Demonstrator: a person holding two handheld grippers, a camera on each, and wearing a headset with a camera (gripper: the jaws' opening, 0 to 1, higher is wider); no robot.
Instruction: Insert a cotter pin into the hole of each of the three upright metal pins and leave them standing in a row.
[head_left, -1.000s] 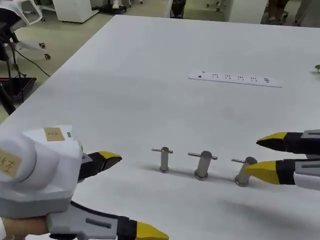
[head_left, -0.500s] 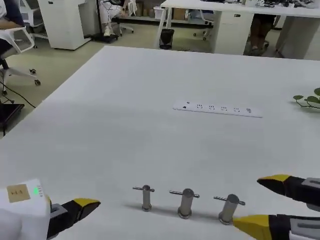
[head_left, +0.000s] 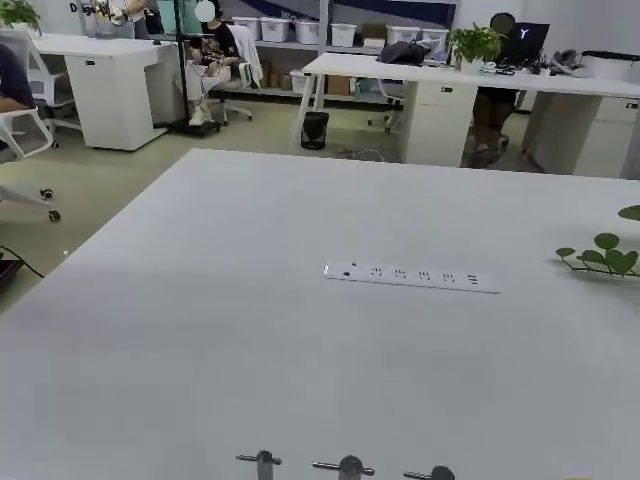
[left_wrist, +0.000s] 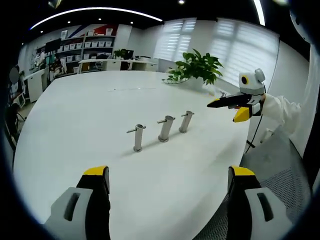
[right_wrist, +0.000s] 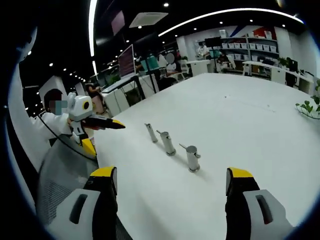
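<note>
Three pins (left_wrist: 165, 128) stand rowed on the desk (left_wrist: 75, 115) (cotters (left_wrist: 131, 130) seemingly in); our left gripper (left_wrist: 170, 172) and right gripper (right_wrist: 171, 174) gape empty, so a careless sweep could topple one.

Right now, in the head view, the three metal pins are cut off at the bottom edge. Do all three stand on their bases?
Observer: Yes. The left gripper view shows the three metal pins standing in a row on the table, none fallen.
Operator: Thank you. Do the grippers hold or touch anything?
Observer: No. The left gripper and the right gripper both have their jaws open with nothing between them, and both are apart from the pins.
</note>
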